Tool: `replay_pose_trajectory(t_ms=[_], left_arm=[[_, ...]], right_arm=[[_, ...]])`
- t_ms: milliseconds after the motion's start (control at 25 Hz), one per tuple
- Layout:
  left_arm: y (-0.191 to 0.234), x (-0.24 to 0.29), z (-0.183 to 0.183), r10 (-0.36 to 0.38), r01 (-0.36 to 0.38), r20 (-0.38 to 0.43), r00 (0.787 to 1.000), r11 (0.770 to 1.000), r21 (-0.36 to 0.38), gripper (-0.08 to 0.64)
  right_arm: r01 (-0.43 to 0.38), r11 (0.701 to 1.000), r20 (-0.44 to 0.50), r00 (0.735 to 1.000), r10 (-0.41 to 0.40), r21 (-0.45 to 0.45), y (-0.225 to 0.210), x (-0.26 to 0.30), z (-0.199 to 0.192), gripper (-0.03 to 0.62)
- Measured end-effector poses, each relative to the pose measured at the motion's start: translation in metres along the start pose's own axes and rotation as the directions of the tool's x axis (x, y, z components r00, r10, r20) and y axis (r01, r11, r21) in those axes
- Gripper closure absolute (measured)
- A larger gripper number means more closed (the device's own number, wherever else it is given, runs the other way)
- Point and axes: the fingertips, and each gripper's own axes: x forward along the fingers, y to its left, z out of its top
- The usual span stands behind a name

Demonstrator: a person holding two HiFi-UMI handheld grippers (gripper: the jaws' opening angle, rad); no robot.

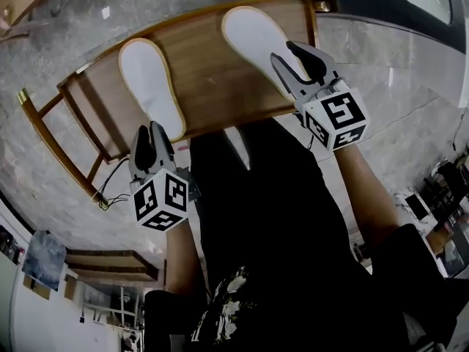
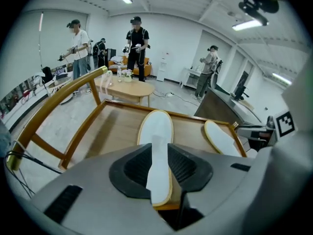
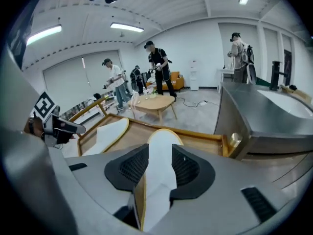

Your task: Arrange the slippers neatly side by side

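Two white slippers with tan rims lie soles up on a wooden table [image 1: 212, 75]. The left slipper [image 1: 150, 79] [image 2: 156, 129] points away from me, and its heel end sits in the gap of my left gripper [image 1: 149, 129] [image 2: 160, 153], whose jaws stand a little apart. The right slipper [image 1: 256, 39] [image 3: 164, 141] has its heel between the spread jaws of my right gripper [image 1: 283, 52] [image 3: 160, 155], which is open. Each gripper view also shows the other slipper [image 2: 220, 138] [image 3: 111, 131] off to the side. The two slippers lie apart, angled away from each other.
The table has a raised wooden rim and a side rail [image 1: 51, 134] at its left. A cable [image 1: 110, 189] hangs by the left gripper. My dark trousers [image 1: 278, 218] fill the near side. A grey counter [image 3: 264, 111], a round wooden table [image 2: 129, 88] and several people stand beyond.
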Motion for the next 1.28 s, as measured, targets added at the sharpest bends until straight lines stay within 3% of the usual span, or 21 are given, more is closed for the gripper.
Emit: replay_pose_trajectory(t_ms=[320, 520, 760, 1280], left_arm=[[-0.023, -0.014, -0.013, 0.058, -0.061, 0.044, 0.997, 0.996, 0.07, 0.483], [-0.021, -0.011, -0.018, 0.074, -0.077, 0.042, 0.996, 0.994, 0.077, 0.501], [-0.021, -0.014, -0.007, 0.077, -0.084, 0.072, 0.994, 0.991, 0.106, 0.552], [-0.005, -0.028, 0.005, -0.03, 0.01, 0.112, 0.993, 0.984, 0.18, 0.557]], right_arm=[[-0.037, 0.999, -0.123, 0.992, 0.038, 0.014, -0.013, 0.026, -0.039, 0.454], [-0.046, 0.998, -0.145, 0.988, 0.051, 0.038, -0.006, 0.03, -0.046, 0.575], [-0.032, 0.989, -0.066, 0.997, 0.041, 0.142, 0.004, 0.019, -0.035, 0.584], [0.081, 0.974, 0.066, 0.993, -0.097, 0.211, 0.033, -0.016, 0.006, 0.584]])
